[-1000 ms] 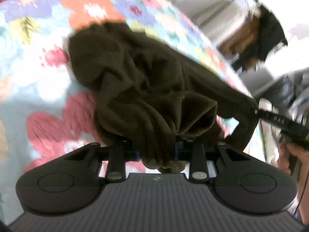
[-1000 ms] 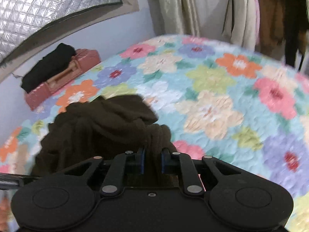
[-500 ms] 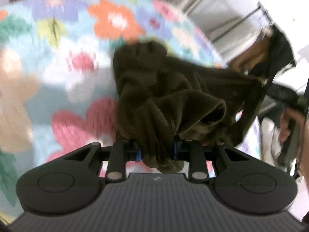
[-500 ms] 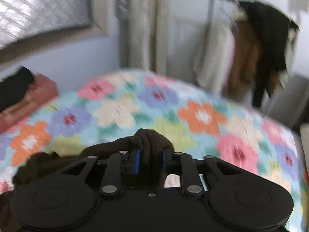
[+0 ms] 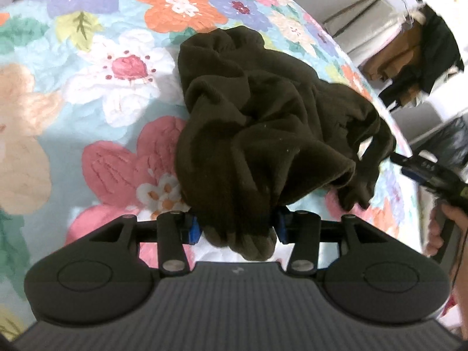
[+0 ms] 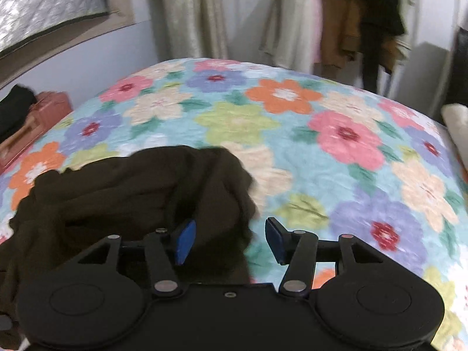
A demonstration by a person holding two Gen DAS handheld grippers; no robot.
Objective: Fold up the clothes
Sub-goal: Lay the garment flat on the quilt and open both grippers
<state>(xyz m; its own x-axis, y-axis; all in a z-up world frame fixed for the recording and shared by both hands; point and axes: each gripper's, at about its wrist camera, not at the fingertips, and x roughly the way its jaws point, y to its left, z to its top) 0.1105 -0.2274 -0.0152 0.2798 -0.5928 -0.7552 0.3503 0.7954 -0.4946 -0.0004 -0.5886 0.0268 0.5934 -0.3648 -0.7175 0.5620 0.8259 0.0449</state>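
Note:
A crumpled dark brown garment (image 5: 263, 122) lies bunched on the floral quilt (image 5: 111, 93). My left gripper (image 5: 237, 228) has a thick fold of it between its blue pads, and the jaws stand wider than before. My right gripper (image 6: 228, 238) is open; the garment (image 6: 140, 193) lies slack between and to the left of its fingers on the quilt (image 6: 336, 152). The right gripper's tip (image 5: 421, 166) shows at the right edge of the left wrist view, just off the garment's far corner.
A pink box with a black item on it (image 6: 26, 117) sits at the bed's far left by the wall. Curtains and hanging clothes on a rack (image 6: 359, 20) stand beyond the bed. A hand (image 5: 441, 228) holds the right gripper.
My right gripper has opened and let go of the garment, which dropped onto the quilt. My left gripper's jaws have spread wider around the fold.

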